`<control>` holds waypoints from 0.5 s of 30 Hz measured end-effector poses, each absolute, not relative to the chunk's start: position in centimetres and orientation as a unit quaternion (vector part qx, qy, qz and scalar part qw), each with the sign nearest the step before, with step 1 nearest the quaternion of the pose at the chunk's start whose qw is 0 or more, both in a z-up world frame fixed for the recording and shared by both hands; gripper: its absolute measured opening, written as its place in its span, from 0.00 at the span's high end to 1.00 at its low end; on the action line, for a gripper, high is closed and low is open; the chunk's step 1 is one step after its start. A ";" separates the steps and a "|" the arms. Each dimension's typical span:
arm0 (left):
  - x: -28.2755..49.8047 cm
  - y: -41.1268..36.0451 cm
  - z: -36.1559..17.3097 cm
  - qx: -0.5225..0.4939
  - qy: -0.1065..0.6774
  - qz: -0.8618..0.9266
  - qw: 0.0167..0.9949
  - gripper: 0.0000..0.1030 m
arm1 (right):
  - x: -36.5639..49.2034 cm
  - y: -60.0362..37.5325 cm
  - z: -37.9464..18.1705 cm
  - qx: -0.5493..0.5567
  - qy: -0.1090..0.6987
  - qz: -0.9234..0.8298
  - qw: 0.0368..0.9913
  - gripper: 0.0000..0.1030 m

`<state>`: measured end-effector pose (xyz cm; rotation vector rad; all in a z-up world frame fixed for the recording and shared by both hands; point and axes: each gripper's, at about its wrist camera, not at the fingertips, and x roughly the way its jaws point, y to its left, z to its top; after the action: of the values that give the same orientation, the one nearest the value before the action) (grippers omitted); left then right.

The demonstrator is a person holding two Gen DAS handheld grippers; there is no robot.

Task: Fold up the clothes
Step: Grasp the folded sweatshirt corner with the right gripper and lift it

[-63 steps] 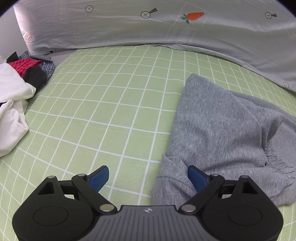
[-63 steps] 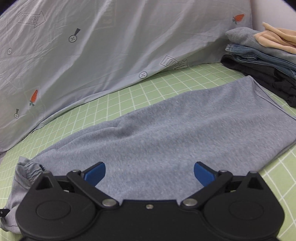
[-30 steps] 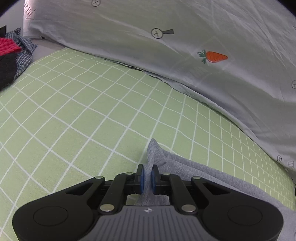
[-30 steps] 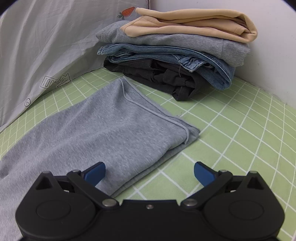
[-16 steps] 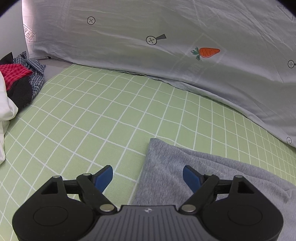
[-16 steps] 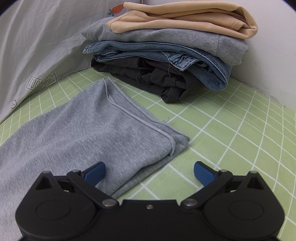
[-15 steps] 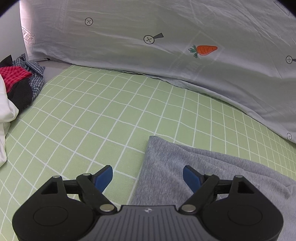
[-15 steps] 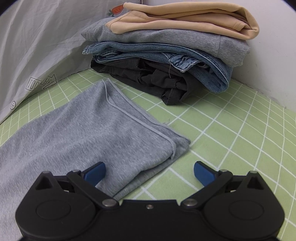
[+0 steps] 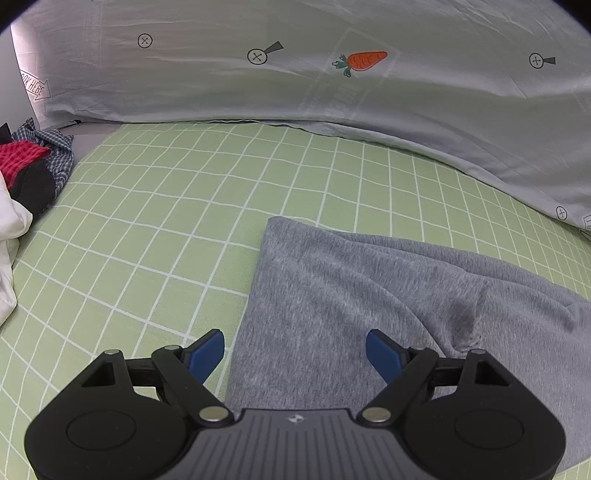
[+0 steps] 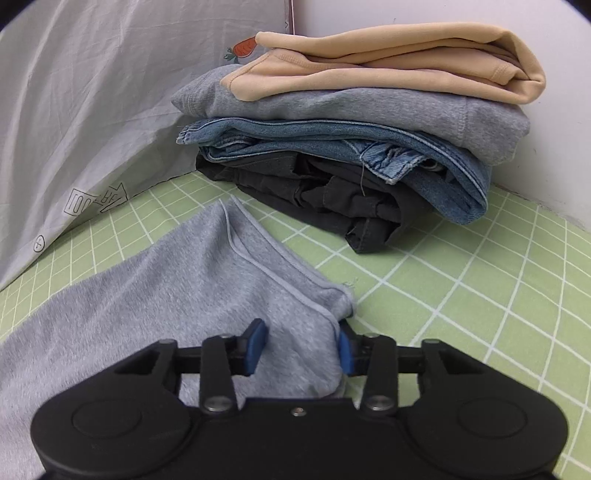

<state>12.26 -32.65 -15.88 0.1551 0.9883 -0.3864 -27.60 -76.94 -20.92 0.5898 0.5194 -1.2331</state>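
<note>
We hold our left tongs [image 9: 294, 352] spread wide above one end of the grey sweatpants [image 9: 369, 306], whose folded corner lies flat on the green checked bed sheet [image 9: 155, 221]; nothing is pinched between the blue pads [image 9: 205, 352], and the cloth only passes beneath the gap. Our right tongs [image 10: 298, 349] are closing on the other end of the same grey sweatpants [image 10: 177, 295], with the hemmed corner bunched up between the two blue pads [image 10: 255, 345], which already touch the fabric on both sides. The garment stretches across the middle of the bed, running along the edge where the pale grey printed duvet [image 9: 332, 74] is heaped. At the bed's far right corner, against the white wall [image 10: 480, 22], a stack of folded clothes [image 10: 369, 140] sits near the gripped hem but apart from it. By the left edge of the bed lies a loose heap of unfolded clothes [image 9: 26, 177].
</note>
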 end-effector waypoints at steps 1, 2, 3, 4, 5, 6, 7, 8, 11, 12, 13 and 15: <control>12.1 -32.8 -16.0 0.072 0.473 -0.186 0.858 0.18 | -27.6 -77.0 -20.9 0.273 0.238 -0.559 0.746 0.83; 11.9 -32.9 -16.2 0.071 0.476 -0.188 0.856 0.18 | -27.6 -76.9 -20.7 0.275 0.237 -0.556 0.748 0.86; 11.8 -33.0 -16.4 0.072 0.478 -0.189 0.855 0.18 | -27.6 -76.8 -20.5 0.275 0.235 -0.554 0.750 0.89; 11.7 -33.2 -16.7 0.075 0.480 -0.190 0.853 0.18 | -27.6 -76.7 -20.3 0.275 0.233 -0.551 0.752 0.90; 11.6 -33.5 -16.9 0.081 0.482 -0.189 0.852 0.18 | -27.5 -76.5 -19.9 0.274 0.229 -0.549 0.756 0.91; 11.5 -33.7 -17.1 0.090 0.483 -0.186 0.851 0.18 | -27.4 -76.3 -19.6 0.272 0.224 -0.546 0.760 0.91; 11.5 -33.9 -17.3 0.097 0.484 -0.183 0.850 0.18 | -27.2 -76.0 -19.1 0.268 0.221 -0.541 0.766 0.91; 11.4 -34.0 -17.6 0.100 0.484 -0.181 0.850 0.18 | -26.9 -75.6 -18.6 0.261 0.219 -0.534 0.774 0.91; 11.5 -34.4 -18.0 0.105 0.488 -0.179 0.848 0.18 | -25.3 -74.3 -16.9 0.240 0.214 -0.501 0.804 0.91; 11.4 -34.5 -18.1 0.110 0.486 -0.178 0.848 0.17 | -24.7 -73.7 -16.4 0.235 0.212 -0.487 0.814 0.91; 11.4 -34.6 -18.2 0.113 0.485 -0.178 0.849 0.16 | -24.0 -72.9 -16.0 0.231 0.210 -0.470 0.826 0.91; 11.3 -34.6 -18.2 0.116 0.483 -0.178 0.849 0.16 | -22.2 -71.2 -15.3 0.222 0.212 -0.432 0.848 0.91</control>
<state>11.30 -34.61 -18.20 0.2436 1.0187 -0.3741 -22.20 -71.18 -15.34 0.4671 0.4468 -0.9100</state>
